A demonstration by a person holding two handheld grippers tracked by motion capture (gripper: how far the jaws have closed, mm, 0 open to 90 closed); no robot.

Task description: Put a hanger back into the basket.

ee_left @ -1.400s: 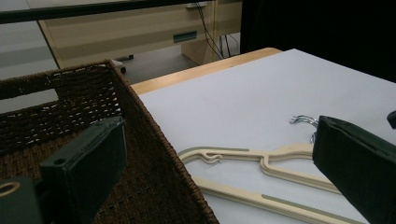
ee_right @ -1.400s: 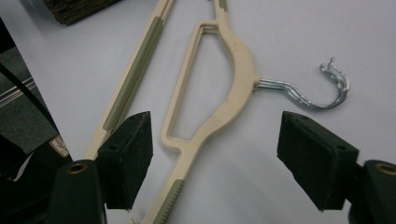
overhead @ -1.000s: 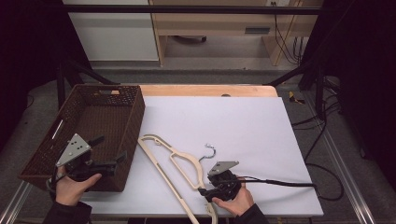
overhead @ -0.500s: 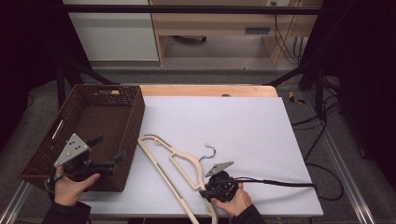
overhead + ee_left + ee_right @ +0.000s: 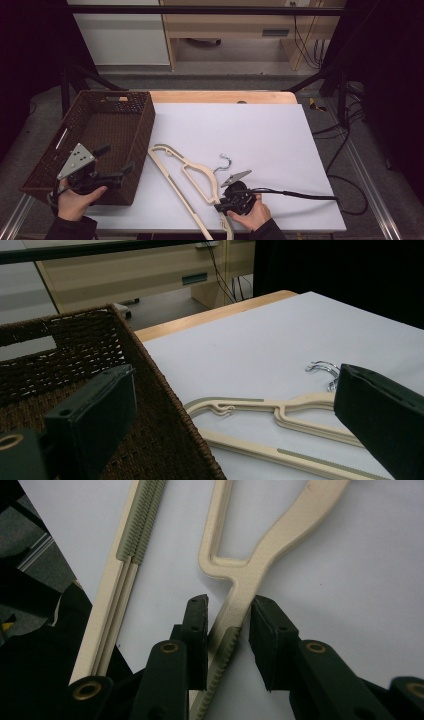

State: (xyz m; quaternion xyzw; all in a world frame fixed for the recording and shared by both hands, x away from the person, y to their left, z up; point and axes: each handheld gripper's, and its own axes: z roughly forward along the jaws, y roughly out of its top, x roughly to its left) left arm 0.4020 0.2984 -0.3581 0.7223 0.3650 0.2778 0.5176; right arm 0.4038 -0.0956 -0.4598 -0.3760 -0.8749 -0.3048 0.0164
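Note:
A cream plastic hanger [image 5: 197, 172] with a metal hook [image 5: 226, 161] lies flat on the white table cover near the front edge. My right gripper [image 5: 218, 205] is low over its near arm. In the right gripper view the jaws [image 5: 228, 605] straddle that arm of the hanger [image 5: 280, 535]. They have just been closing. The right pad is at the plastic, and a thin gap shows at the left pad. My left gripper [image 5: 118, 159] hangs wide open over the front corner of the brown wicker basket [image 5: 145, 125], holding nothing [image 5: 235, 385].
The basket [image 5: 150, 370] stands at the table's left, and its right wall is close to the hanger [image 5: 300, 402]. A black cable [image 5: 300, 194] trails right from my right gripper. A wooden strip [image 5: 225, 96] runs along the far edge of the table.
My right gripper's jaws have narrowed around the hanger's arm. Both hands have stayed where they were, and the hanger has not shifted.

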